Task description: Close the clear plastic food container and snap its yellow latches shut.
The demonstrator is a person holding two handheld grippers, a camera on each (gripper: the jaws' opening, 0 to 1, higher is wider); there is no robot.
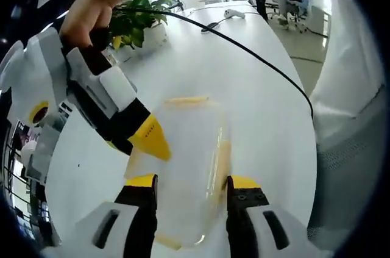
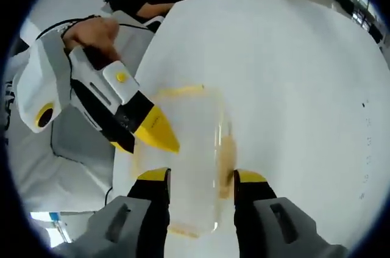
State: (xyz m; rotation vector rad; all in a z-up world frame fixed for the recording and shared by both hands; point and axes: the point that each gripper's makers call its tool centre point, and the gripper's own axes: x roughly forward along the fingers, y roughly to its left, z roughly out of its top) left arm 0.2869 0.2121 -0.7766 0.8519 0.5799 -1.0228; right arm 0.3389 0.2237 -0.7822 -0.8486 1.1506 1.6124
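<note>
The clear rectangular plastic food container with yellow latches (image 1: 186, 166) (image 2: 189, 160) is lying on the white table (image 1: 256, 105) (image 2: 292, 87). The left gripper (image 1: 192, 183) (image 2: 159, 135) and right gripper (image 2: 201, 177) (image 1: 152, 139) are each straddling it, jaws spread open around its sides.

The food container (image 1: 186, 166) is clear plastic with yellow latches (image 1: 186, 100). The left claw (image 1: 192, 188) and the right claw (image 2: 200, 182) are black with yellow tips and white bodies. The worktop (image 1: 244, 93) is plain white. A black cable (image 1: 244, 47) crosses it. The potted plant (image 1: 135, 20) is green.
</note>
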